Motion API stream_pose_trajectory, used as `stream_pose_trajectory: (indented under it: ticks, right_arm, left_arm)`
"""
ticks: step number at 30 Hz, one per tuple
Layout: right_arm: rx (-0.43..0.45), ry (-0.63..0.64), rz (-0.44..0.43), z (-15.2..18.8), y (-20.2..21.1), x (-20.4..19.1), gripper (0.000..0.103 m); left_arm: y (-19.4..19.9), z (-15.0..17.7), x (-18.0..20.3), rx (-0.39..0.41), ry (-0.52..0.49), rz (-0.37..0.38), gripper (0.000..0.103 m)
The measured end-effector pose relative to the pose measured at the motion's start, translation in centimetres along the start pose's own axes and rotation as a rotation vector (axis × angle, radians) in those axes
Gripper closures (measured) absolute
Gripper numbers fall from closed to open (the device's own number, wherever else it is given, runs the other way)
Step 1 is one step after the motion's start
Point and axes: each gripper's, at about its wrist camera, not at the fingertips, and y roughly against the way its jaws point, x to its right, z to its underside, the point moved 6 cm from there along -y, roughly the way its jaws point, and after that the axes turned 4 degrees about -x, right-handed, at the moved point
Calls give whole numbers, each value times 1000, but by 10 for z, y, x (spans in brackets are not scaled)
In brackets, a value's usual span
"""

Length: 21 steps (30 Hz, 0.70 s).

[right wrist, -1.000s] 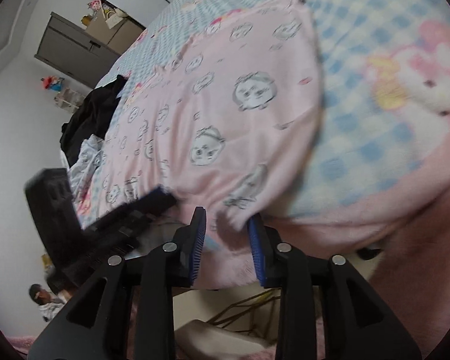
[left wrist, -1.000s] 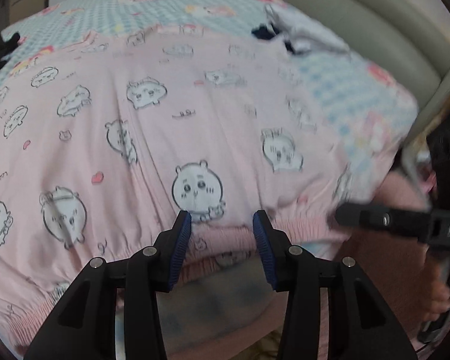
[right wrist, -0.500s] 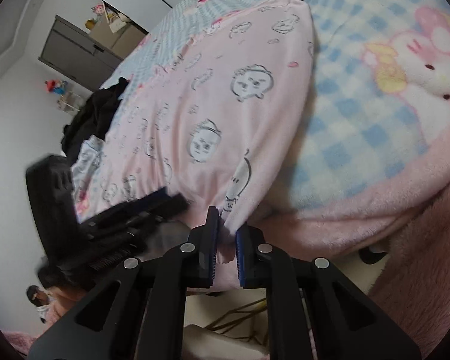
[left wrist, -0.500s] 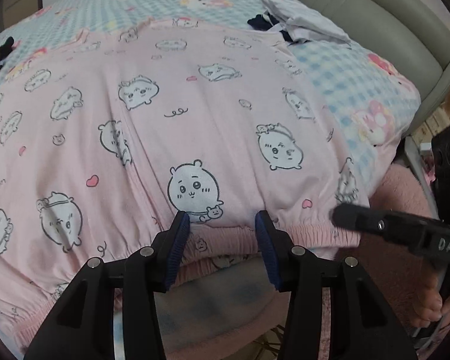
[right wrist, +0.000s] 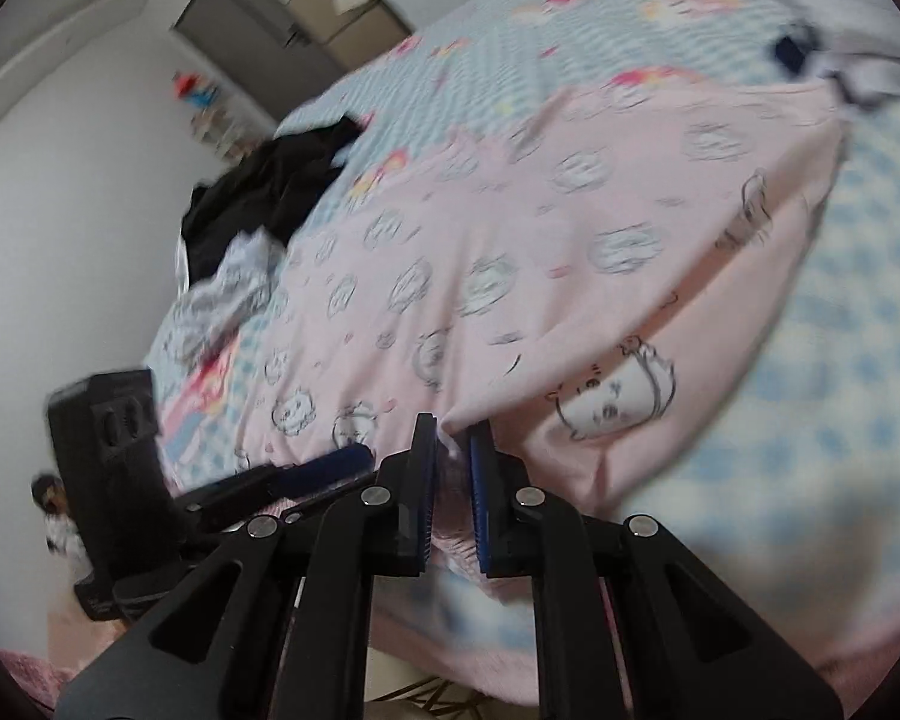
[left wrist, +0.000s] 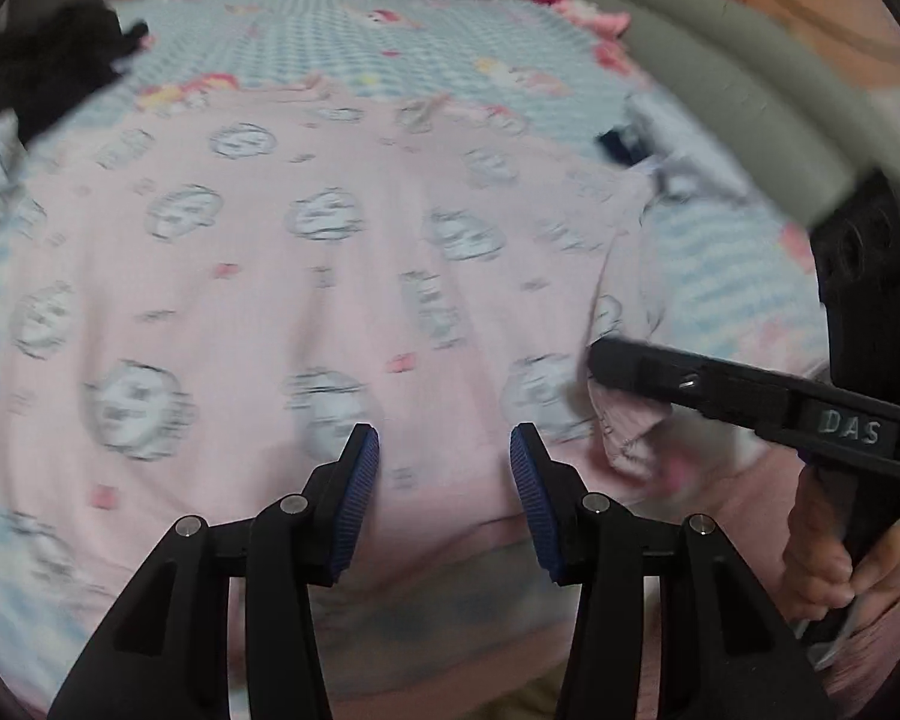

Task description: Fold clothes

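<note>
A pink garment with cartoon faces [left wrist: 342, 300] lies spread on the bed; it also shows in the right wrist view [right wrist: 510, 276]. My left gripper [left wrist: 444, 450] is open and empty above the garment's near hem. My right gripper [right wrist: 452, 450] is shut on the garment's near right corner and lifts it, so the cloth folds up and over. The right gripper also shows at the right of the left wrist view [left wrist: 606, 360], pinching the raised corner.
The bed has a blue checked cartoon sheet [left wrist: 390, 36] and a pink fleece edge [right wrist: 750, 540]. A dark garment [right wrist: 270, 186] and a white patterned one [right wrist: 234, 282] lie at the far left. A grey padded headboard [left wrist: 720, 78] runs along the right. More clothes [left wrist: 678, 156] lie near it.
My right gripper closed on the garment's corner and lifted it up and inward. My left gripper moved forward over the hem, still open. The views are blurred by motion.
</note>
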Motion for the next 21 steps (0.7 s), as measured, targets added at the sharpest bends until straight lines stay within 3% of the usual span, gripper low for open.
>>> stream_pose_trajectory:
  ticks: [1, 3, 6, 8, 11, 14, 16, 19, 21]
  right_arm:
    - [-42, -19, 21, 4, -17, 4, 85]
    - [-78, -93, 29, 12, -33, 14, 85]
    - [-1, -142, -59, 14, -6, 13, 81]
    - [44, -151, -74, 19, 16, 13, 67]
    - [99, -126, -4, 29, 44, 17, 64]
    - [70, -67, 84, 43, 47, 19, 63]
    - [22, -25, 85, 53, 39, 16, 63]
    - [-14, 15, 88, 61, 27, 8, 63]
    - [-14, 15, 87, 60, 19, 7, 63]
  left_arm:
    - [0, 1, -4, -4, -4, -19, 55]
    - [2, -2, -11, -3, 72, 63, 56]
    - [6, -8, -4, 11, 87, 155, 57]
    - [6, -13, 8, 8, 70, 208, 57]
    - [0, -20, 26, -11, 63, 290, 57]
    - [-16, -23, 40, -72, 59, 348, 57]
    - [-24, -23, 48, -109, 73, 397, 57]
    - [-25, -22, 52, -120, 99, 438, 57]
    - [-34, -21, 51, -156, 102, 388, 63]
